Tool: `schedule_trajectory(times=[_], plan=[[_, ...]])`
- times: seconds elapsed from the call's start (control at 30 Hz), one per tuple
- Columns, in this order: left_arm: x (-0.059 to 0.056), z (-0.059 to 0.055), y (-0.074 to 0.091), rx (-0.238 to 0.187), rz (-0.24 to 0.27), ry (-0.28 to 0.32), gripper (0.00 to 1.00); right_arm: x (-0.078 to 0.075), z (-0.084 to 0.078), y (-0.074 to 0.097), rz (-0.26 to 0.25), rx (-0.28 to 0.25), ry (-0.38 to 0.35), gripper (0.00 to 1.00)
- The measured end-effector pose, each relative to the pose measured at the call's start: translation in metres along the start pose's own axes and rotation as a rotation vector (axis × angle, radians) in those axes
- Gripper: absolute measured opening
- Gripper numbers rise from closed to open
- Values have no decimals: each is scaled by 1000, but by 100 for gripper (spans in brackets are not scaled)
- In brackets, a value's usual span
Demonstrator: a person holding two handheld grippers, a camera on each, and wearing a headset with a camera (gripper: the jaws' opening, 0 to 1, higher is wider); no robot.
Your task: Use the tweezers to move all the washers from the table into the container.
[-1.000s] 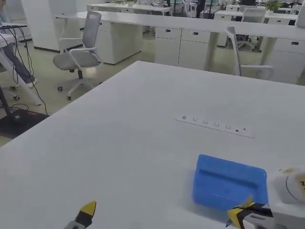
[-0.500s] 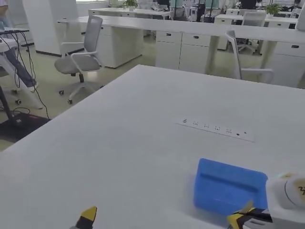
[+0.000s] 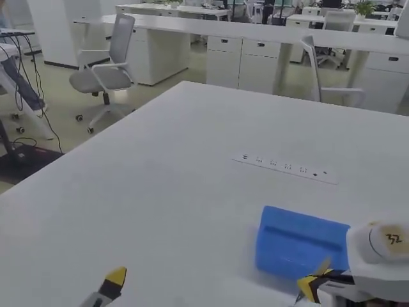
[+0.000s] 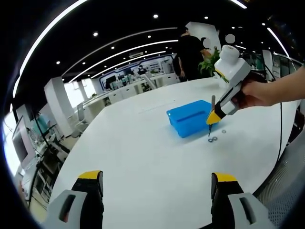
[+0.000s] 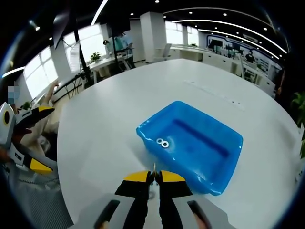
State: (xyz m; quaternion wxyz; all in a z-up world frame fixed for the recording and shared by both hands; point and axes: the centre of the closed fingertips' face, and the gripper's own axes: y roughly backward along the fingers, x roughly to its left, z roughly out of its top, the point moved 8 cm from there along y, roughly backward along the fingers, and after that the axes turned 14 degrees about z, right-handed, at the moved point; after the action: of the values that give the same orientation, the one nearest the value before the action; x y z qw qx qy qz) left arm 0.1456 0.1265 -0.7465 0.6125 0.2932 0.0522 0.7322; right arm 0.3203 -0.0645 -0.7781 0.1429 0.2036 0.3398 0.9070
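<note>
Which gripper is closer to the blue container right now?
Right. The right gripper is right beside the blue container; the left gripper hangs far back across the table.

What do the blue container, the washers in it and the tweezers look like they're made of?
Blue container: likely plastic, glossy and somewhat translucent, with soft highlights along its rim. Washers: probably metal, small silvery rings with a shine. Tweezers: a thin grey tip, likely metal, though too small to be sure.
</note>
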Motion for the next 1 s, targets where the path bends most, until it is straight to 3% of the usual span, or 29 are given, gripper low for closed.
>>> schedule_trajectory(times=[0.2,1.0], plan=[[0,0,1,-2,1,2,96,9,-2,1,15,5,17,3],[1,1,0,-5,8,8,96,9,-2,-2,27,48,4,4]])
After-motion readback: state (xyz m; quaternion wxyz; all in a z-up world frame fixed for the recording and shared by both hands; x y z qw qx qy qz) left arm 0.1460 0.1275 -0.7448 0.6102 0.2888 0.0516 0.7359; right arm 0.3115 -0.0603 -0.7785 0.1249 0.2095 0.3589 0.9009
